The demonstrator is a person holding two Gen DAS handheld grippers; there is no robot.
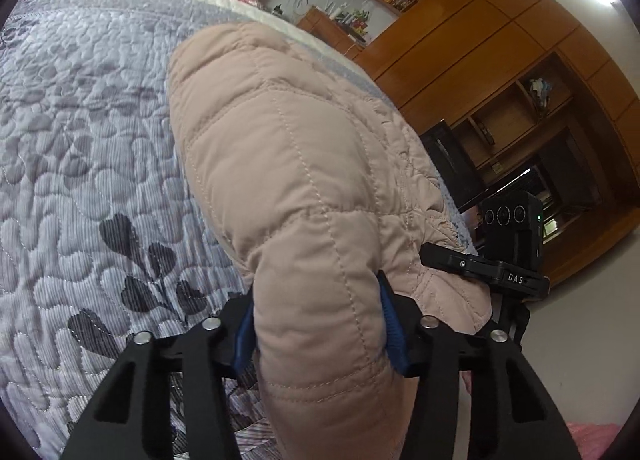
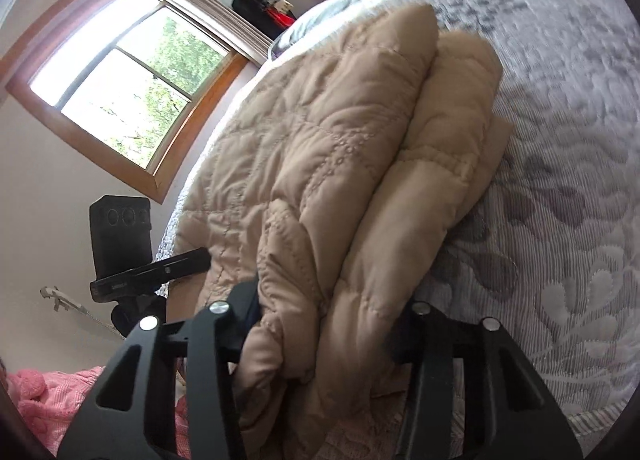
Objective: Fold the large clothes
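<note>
Beige quilted coat (image 1: 288,164) lies folded in thick layers on your bed's grey leaf-patterned quilt (image 1: 80,132), stretching away from both of your grippers toward the headboard end. Your left gripper (image 1: 318,330) has its blue pads (image 1: 394,334) pressed into a padded fold of the coat, one on each side, so it is clamped on the fabric. Your right gripper (image 2: 320,332) likewise squeezes the near edge of the stacked layers (image 2: 340,180) between its fingers, with the other gripper's camera block (image 2: 120,236) just beside the coat.

The folded quilted coat (image 1: 288,164) fills the near bed edge; bare bedspread (image 1: 80,132) lies open beside it.
</note>
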